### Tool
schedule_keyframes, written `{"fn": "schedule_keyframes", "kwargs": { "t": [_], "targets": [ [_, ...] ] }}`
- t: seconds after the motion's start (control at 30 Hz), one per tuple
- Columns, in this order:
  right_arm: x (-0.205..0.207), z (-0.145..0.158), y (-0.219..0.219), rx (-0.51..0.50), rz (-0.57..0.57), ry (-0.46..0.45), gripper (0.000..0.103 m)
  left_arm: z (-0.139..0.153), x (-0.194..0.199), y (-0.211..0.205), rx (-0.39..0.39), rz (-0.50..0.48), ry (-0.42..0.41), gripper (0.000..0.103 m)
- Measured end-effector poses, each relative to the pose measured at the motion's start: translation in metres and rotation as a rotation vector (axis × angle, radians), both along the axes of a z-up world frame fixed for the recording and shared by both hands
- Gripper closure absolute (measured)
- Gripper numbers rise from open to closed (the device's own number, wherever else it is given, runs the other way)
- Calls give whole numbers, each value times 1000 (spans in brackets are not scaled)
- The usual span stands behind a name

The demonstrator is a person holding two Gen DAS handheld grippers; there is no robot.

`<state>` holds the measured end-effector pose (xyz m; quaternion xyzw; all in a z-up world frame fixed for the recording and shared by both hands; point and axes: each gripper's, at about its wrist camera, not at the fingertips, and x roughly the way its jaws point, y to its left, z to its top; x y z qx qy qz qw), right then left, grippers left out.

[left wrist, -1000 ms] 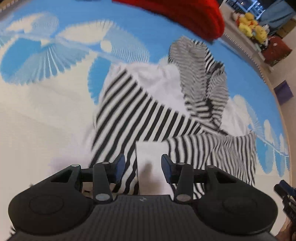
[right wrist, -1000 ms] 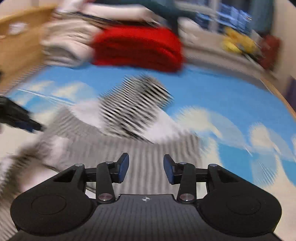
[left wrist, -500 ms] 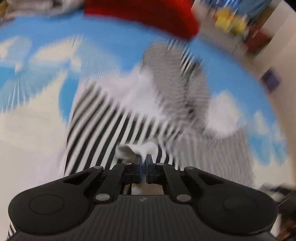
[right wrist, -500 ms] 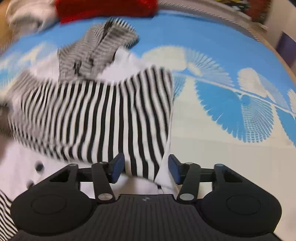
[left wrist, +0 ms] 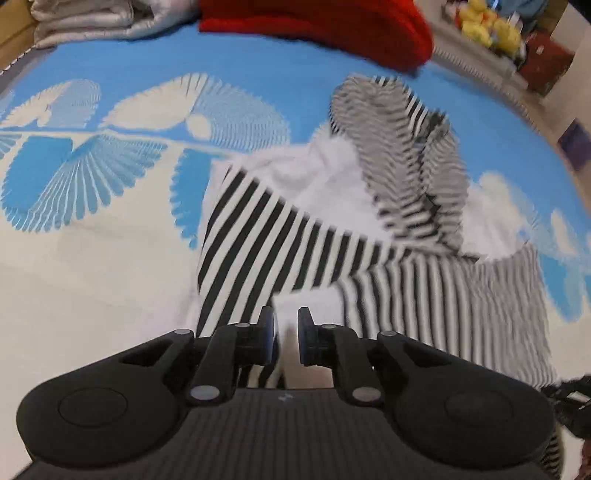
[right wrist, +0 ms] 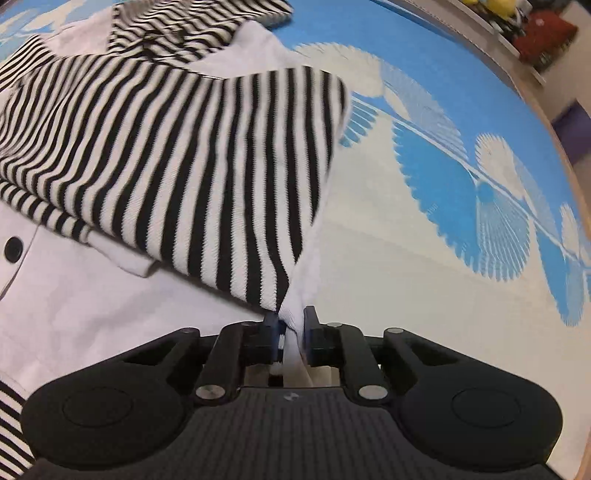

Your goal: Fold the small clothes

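A blue-and-cream patterned bedspread (left wrist: 92, 240) covers the surface. At its far edge lie a red knit (left wrist: 325, 22) and grey folded bedding (left wrist: 92, 18). Yellow plush toys (left wrist: 487, 26) sit beyond.

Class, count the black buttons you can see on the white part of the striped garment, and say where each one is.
1: a black button on the white panel at the far left edge of the right wrist view, below the striped fold. Others may be hidden beyond the edge or under folds.
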<state>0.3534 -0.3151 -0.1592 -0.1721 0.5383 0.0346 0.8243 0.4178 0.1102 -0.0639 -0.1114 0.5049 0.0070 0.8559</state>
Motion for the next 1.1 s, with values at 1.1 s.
{"fn": "schedule_keyframes", "kwargs": {
  "t": [1.1],
  "targets": [
    [13, 73, -10, 440, -154, -268, 61, 18, -10, -47, 141, -164, -19, 67]
  ]
}}
